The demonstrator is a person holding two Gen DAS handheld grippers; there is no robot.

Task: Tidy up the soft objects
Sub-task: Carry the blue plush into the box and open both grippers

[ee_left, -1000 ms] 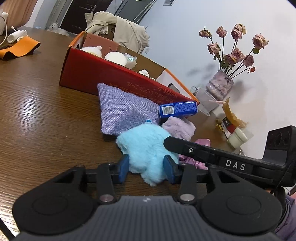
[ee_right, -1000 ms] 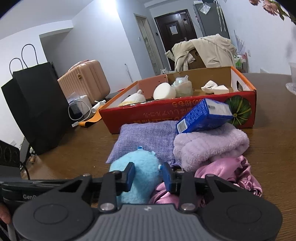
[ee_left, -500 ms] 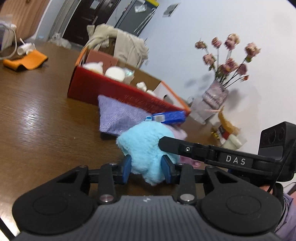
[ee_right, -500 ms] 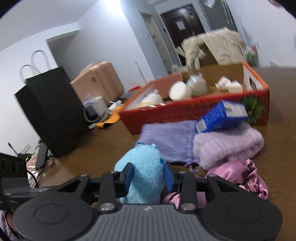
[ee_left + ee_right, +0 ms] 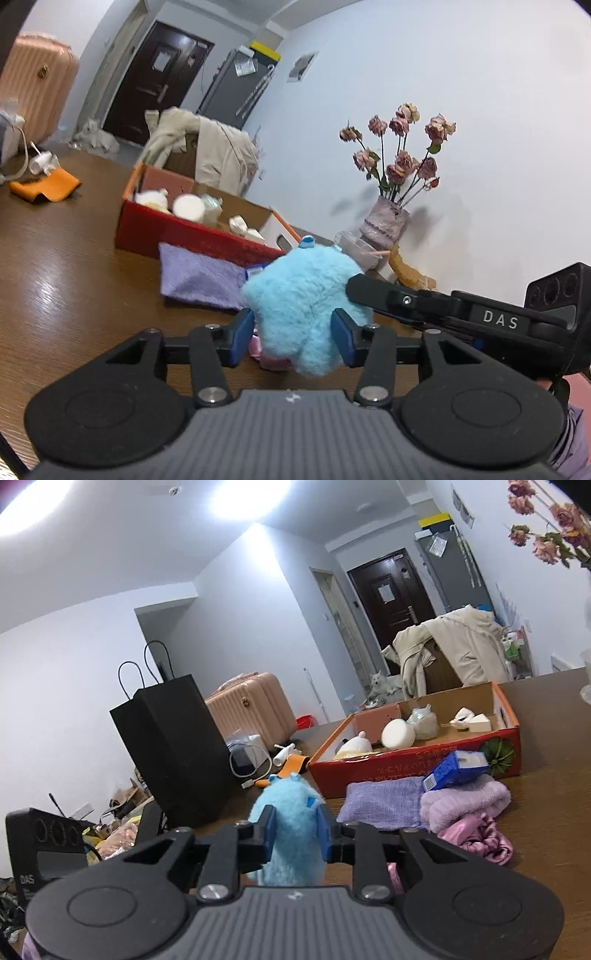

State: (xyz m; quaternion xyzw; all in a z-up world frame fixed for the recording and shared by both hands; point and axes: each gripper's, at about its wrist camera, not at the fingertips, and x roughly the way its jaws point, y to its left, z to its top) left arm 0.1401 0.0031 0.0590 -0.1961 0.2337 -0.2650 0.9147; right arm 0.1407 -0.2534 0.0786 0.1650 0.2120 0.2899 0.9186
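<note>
- Right gripper point(image 5: 295, 830): jaws have just been closing and now pinch the blue plush toy point(image 5: 290, 834), lifted clear of the desk point(image 5: 546, 812), probably for carrying to the box.
- Left gripper point(image 5: 291, 334): jaws have just been opening; the toy sits between them, and contact seems lost on one side.
- Mid-desk: purple pouch point(image 5: 380, 801), towel point(image 5: 465, 801), and satin cloth point(image 5: 480, 834), partly hidden by the right gripper.
- Far edge: red cardboard box point(image 5: 413, 768); contents indistinct.

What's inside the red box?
In the red box: a white round puff, a white plush, a crinkly clear bag and small white pieces. The front wall hides anything lower down.
</note>
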